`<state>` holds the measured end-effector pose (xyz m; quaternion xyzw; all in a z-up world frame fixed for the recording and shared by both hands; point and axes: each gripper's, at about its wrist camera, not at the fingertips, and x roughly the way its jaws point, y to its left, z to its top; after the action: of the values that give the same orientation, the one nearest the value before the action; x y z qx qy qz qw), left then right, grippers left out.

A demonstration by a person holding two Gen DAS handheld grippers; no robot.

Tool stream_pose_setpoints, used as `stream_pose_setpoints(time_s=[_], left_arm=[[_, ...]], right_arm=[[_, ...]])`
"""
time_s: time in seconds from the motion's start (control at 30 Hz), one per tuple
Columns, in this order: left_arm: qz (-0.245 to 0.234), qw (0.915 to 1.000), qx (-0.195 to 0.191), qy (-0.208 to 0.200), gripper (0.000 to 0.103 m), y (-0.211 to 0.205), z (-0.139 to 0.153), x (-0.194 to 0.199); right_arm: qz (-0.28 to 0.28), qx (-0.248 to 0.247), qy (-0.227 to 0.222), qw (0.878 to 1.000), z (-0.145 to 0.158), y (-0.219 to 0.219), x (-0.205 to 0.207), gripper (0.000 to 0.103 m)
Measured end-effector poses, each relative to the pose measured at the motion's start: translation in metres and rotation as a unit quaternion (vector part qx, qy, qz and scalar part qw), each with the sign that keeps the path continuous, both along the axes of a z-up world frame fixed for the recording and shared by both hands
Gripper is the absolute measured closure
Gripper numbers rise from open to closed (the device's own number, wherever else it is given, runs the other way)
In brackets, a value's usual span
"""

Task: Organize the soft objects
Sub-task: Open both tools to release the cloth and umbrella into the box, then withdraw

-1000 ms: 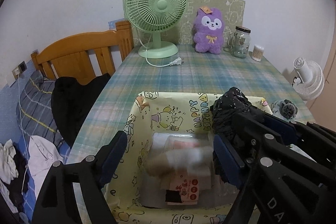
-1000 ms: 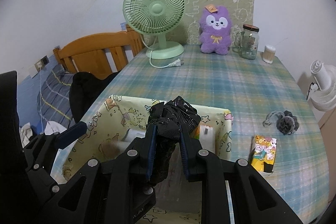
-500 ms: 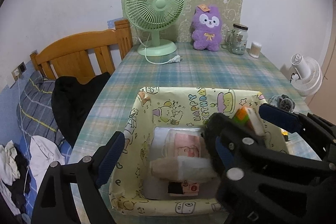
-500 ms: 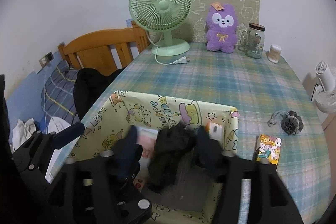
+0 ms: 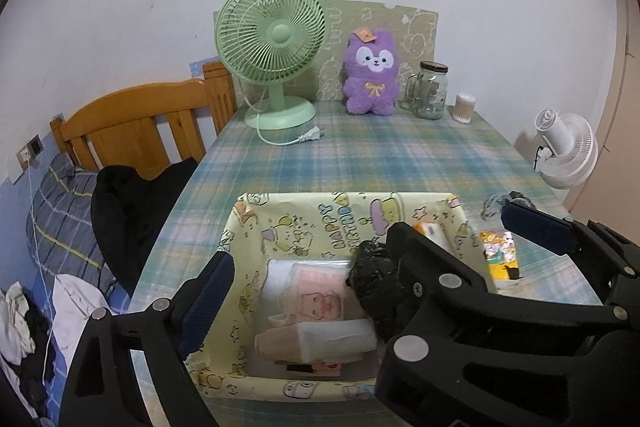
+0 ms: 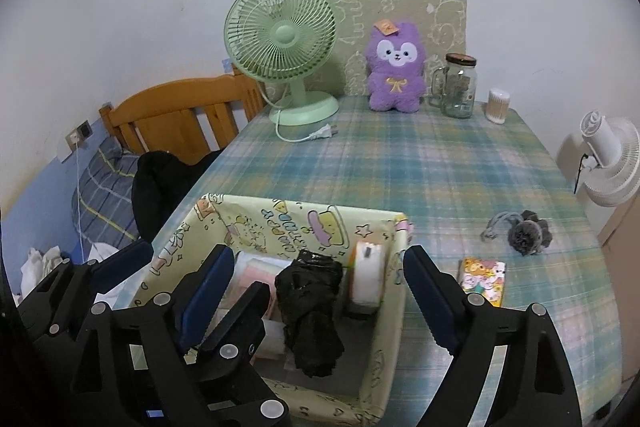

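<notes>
A yellow cartoon-print fabric box (image 6: 280,217) (image 5: 304,215) sits at the near edge of the plaid table. A crumpled black bag (image 6: 310,311) (image 5: 378,287) lies free inside it, beside a white roll (image 6: 366,275) and pale tissue packs (image 5: 316,303). My right gripper (image 6: 316,303) is open over the box, its fingers spread either side of the black bag. My left gripper (image 5: 304,311) is open and empty over the box's left part. On the table to the right lie a small cartoon tissue pack (image 6: 482,281) (image 5: 500,255) and a grey scrunchie (image 6: 524,231).
A green desk fan (image 6: 284,43) with a loose plug, a purple plush (image 6: 396,67), a glass jar (image 6: 460,85) and a cotton-swab tub (image 6: 498,105) stand at the table's far edge. A wooden bed head (image 6: 180,119) and dark clothes are left; a white fan (image 6: 608,163) is right.
The right gripper lowered the black bag into the box, opened and let it go. Both grippers drew back a little toward me.
</notes>
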<state>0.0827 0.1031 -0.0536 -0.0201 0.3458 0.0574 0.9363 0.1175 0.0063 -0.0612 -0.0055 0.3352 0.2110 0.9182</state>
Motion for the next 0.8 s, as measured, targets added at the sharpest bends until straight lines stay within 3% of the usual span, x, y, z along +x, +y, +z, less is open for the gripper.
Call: stream_pose_setpoints(time_s=[0.8], left_arm=[[-0.05, 0.9969, 0.007, -0.06, 0.005, -0.06, 0.042, -0.015]], right_arm=[[-0.058, 0.02, -0.053, 0.997, 0.042, -0.068, -0.024, 0.006]])
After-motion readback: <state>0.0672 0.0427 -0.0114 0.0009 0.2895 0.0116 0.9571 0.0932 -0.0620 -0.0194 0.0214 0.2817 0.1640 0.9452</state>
